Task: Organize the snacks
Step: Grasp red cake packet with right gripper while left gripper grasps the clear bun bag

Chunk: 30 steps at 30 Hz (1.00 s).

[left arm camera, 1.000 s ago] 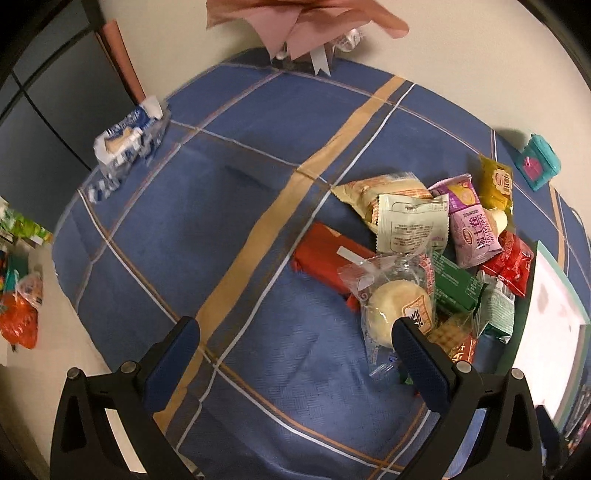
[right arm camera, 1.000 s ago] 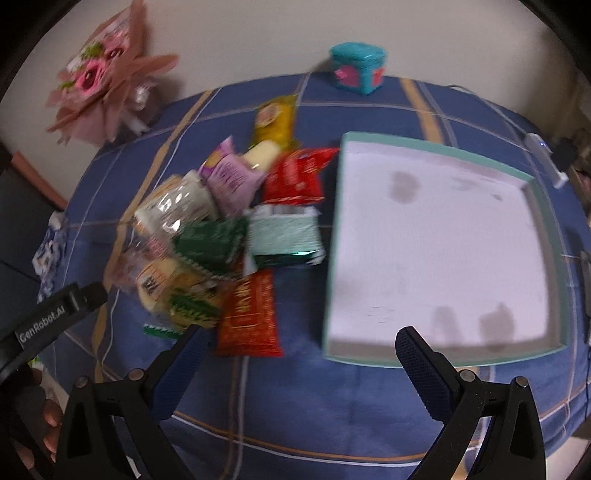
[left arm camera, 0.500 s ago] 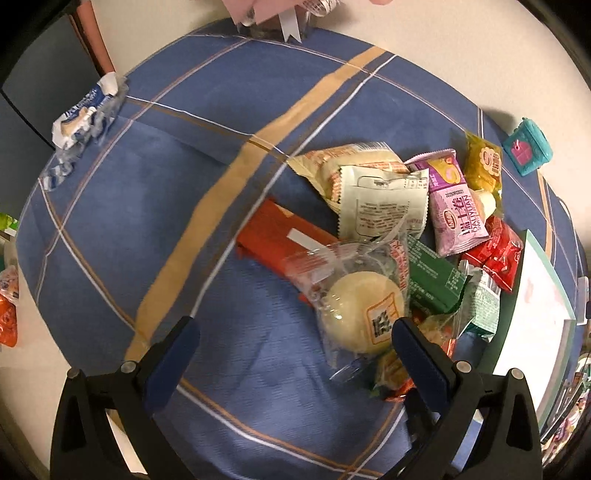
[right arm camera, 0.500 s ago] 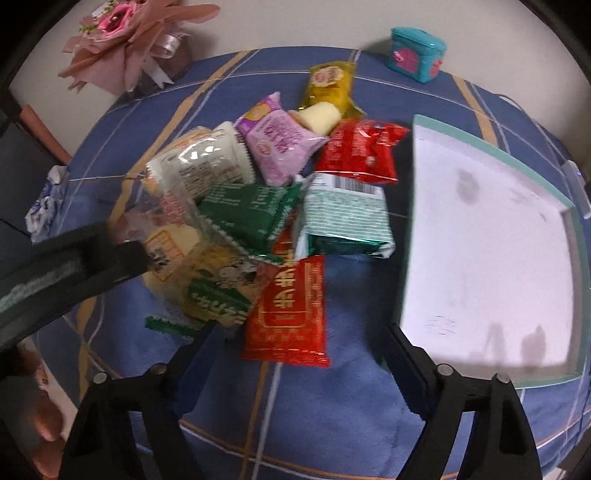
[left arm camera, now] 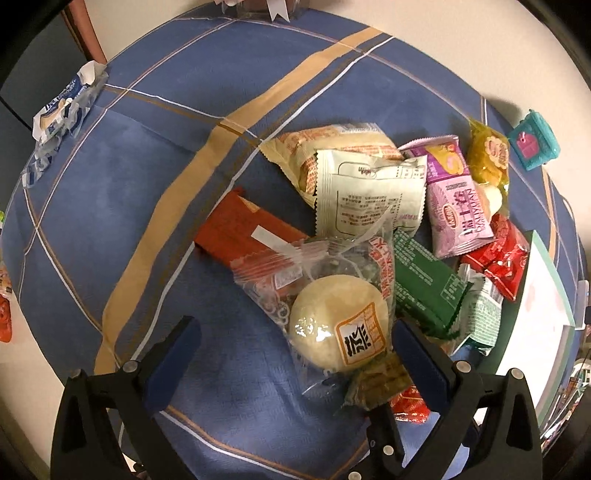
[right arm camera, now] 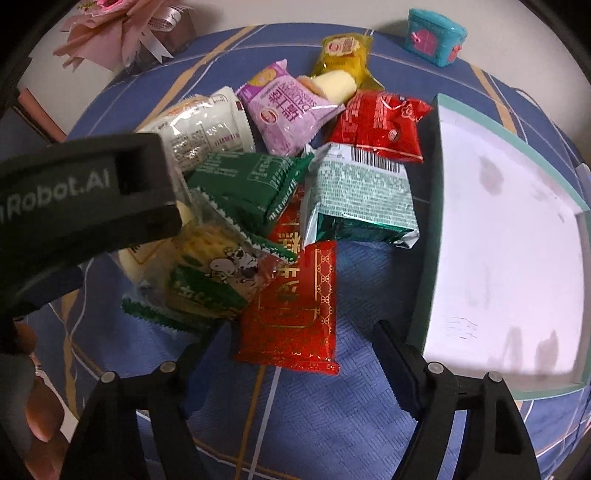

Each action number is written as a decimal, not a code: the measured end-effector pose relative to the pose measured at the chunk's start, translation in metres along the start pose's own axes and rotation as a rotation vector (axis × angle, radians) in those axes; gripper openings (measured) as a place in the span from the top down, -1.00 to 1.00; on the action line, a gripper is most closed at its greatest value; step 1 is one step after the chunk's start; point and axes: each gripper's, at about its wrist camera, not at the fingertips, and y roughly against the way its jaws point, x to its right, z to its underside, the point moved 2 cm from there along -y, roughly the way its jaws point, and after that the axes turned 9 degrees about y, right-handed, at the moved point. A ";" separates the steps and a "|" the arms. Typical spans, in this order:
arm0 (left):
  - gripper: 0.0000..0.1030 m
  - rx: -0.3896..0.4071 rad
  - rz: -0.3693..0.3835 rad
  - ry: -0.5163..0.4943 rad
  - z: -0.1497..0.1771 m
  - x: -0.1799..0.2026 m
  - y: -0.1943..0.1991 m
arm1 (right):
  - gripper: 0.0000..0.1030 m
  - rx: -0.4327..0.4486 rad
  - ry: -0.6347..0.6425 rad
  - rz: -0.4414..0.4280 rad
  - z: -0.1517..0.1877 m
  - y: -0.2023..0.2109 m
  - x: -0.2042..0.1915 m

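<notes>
Surface: blue plaid tablecloth (left arm camera: pixel 155 206) with tan and white stripes, covering the table.
Snack pile: heaped mid-cloth, just left of the tray in the right wrist view; packets overlapping one another.
Tray: shallow teal-rimmed tray (right arm camera: pixel 436 236) with a white floor, nothing lying inside.
Left gripper (left arm camera: pixel 295 343): pointing down over the pile's near edge; fingers spread wide, not pressing anything.
Between left fingers: clear bag with round pale bun (left arm camera: pixel 338 330), bun close to the right-hand pad; contact there not clear.
Under the bun bag: long red-orange packet (left arm camera: pixel 247 232), one end tucked beneath the clear wrap.
Right gripper (right arm camera: pixel 291 343): low over the cloth, jaws closing; lower end of red gold-print packet (right arm camera: pixel 291 314) between them, pads not yet pressing it.
Neighbours of the red packet: clear cartoon-print cracker bag (right arm camera: pixel 207 273) overlapping its left edge; silver-green packet (right arm camera: pixel 358 199) just above it.
Pile, upper part: dark green packet (right arm camera: pixel 247 184), white printed packet (left arm camera: pixel 369 192), purple packet (right arm camera: pixel 288 107), crinkled red packet (right arm camera: pixel 380 125), yellow packet (right arm camera: pixel 343 51).
Far edge: small teal box (right arm camera: pixel 436 35) by the wall, apart from the pile.
Far left corner: pink bouquet (right arm camera: pixel 122 26).
Left edge of cloth: blue-white wrapper (left arm camera: pixel 62 114), well apart from the pile.
</notes>
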 end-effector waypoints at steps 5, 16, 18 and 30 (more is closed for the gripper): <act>-0.97 -0.030 0.005 0.020 -0.006 0.000 -0.011 | -0.56 -0.014 0.032 0.044 -0.004 -0.014 -0.008; -0.13 -0.058 0.122 0.000 -0.010 0.003 -0.009 | -0.09 0.036 0.019 0.051 -0.019 -0.014 -0.009; -0.10 -0.052 0.118 -0.012 -0.010 0.007 -0.007 | -0.03 0.045 0.018 0.044 -0.023 -0.012 -0.008; 0.00 -0.039 0.127 0.025 -0.009 0.015 -0.003 | 0.08 0.050 -0.019 -0.026 -0.012 -0.007 0.020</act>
